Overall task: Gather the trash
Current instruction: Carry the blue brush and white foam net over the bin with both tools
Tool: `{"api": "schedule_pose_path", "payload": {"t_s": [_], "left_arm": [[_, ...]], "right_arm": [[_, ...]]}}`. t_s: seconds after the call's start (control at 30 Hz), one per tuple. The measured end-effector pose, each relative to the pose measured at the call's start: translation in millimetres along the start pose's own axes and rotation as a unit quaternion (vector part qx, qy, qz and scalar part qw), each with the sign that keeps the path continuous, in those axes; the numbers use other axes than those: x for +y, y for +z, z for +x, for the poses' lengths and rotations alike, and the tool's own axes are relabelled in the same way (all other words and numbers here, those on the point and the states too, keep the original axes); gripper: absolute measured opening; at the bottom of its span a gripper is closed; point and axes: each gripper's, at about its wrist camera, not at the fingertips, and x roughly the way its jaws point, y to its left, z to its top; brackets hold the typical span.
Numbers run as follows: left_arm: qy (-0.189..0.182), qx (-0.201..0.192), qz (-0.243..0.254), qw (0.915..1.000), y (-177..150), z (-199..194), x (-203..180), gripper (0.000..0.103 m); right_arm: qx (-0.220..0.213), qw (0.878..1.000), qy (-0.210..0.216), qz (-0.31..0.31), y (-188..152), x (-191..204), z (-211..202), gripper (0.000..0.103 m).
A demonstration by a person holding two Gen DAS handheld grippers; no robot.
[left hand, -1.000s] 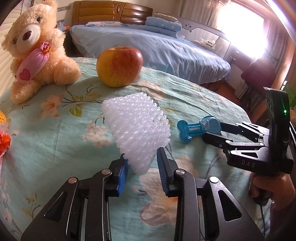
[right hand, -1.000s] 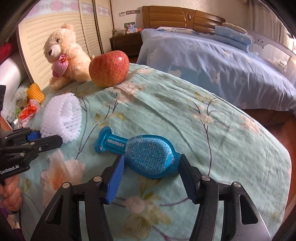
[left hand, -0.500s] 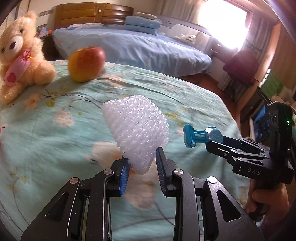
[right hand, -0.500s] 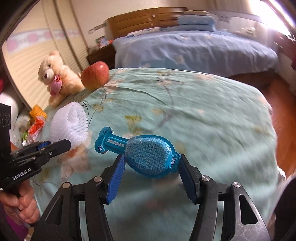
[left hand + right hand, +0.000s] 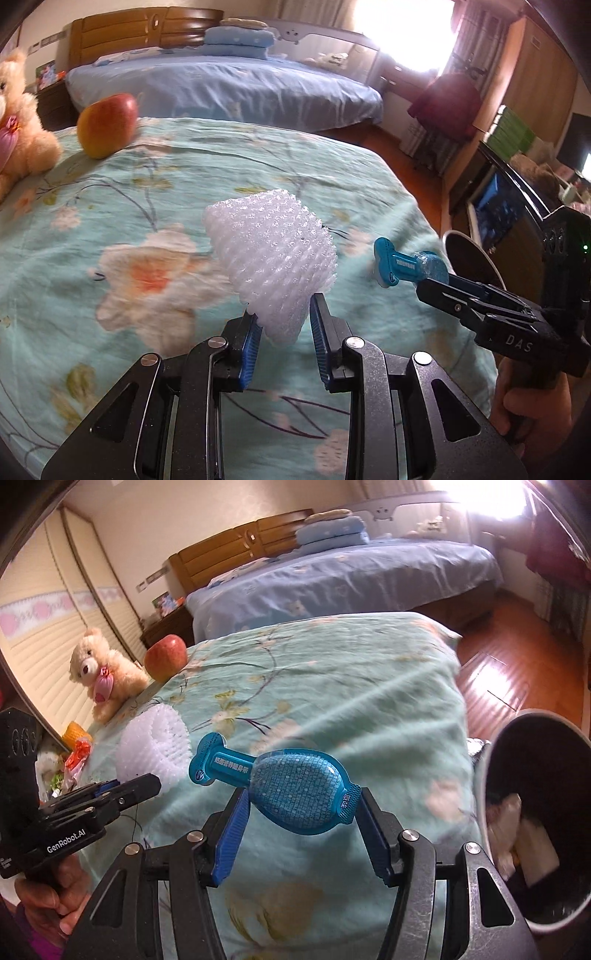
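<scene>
Where visible, bin (image 5: 491, 760) interior: trash.

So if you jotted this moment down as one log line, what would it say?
left gripper: shut on foam net | right gripper: shut on blue packet | bin: right of packet, holds trash

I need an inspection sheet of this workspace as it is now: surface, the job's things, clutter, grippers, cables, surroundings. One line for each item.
Surface: floral bedspread in pale green over a bed.
Job's things: white foam fruit net and blue plastic blister pack, both held above the bed; dark trash bin beside the bed, with scraps inside.
Clutter: apple and teddy bear on the bed; orange wrappers at its far edge.
Grippers: left gripper shut on the net; right gripper shut on the blister pack.
Cables: nothing seen.
Surroundings: blue-sheeted bed with wooden headboard, wooden floor, bright window.
</scene>
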Motion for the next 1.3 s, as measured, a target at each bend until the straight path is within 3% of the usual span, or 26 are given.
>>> {"api": "schedule_pose_path", "payload": {"t_s": [0.5,1.3], "left_arm": [[-0.014,0.005,0.043,0.999,-8.3,-2.8,-42.7,0.024],[-0.041,0.018,0.097,0.9942,-14.3,2.4,-94.7,0.024]], "right_arm": [[-0.027,0.999,-0.008,0.041,-26.4,-21.5,-36.3,0.059],[-0.056,0.994,-0.032,0.085,-41.5,-58.5,-71.7,0.059]]}}
